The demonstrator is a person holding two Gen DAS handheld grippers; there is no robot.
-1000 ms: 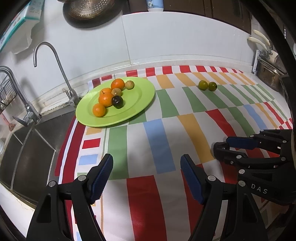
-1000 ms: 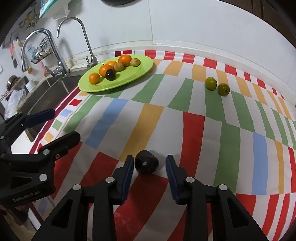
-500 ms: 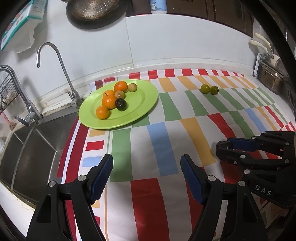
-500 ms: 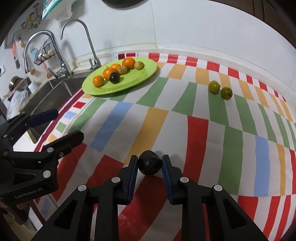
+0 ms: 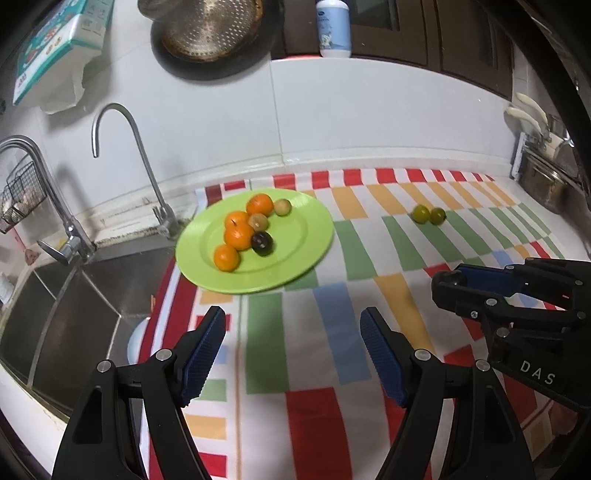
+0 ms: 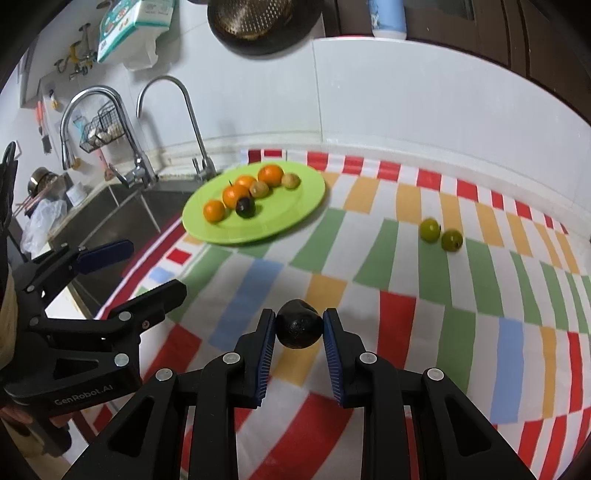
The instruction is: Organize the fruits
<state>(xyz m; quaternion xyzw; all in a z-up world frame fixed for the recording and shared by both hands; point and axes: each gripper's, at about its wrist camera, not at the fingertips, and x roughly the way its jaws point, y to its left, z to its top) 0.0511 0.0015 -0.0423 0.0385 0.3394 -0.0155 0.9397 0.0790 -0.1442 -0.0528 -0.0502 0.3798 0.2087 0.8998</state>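
My right gripper [image 6: 298, 328] is shut on a dark round fruit [image 6: 298, 328], held a little above the striped cloth [image 6: 369, 258]. A green plate [image 6: 295, 206] at the back left carries several oranges [image 6: 270, 175], two small tan fruits and a dark plum [image 6: 245, 207]. Two green fruits [image 6: 430, 230] lie side by side on the cloth at the back right. My left gripper [image 5: 291, 349] hangs open over the cloth with nothing between its fingers; the plate [image 5: 306, 251] is ahead of it. The right gripper [image 5: 458, 288] shows at the right of the left wrist view.
A steel sink [image 5: 74, 306] with two taps [image 5: 125, 155] lies left of the cloth. A white tiled wall [image 5: 369, 110] runs behind. A metal pot [image 5: 543, 184] stands at the far right. A colander [image 5: 207, 26] and a bottle [image 5: 334, 27] sit above.
My right gripper closed on the dark fruit and lifted it off the cloth. Both grippers have risen a little, so the plate and the green fruits look farther off.
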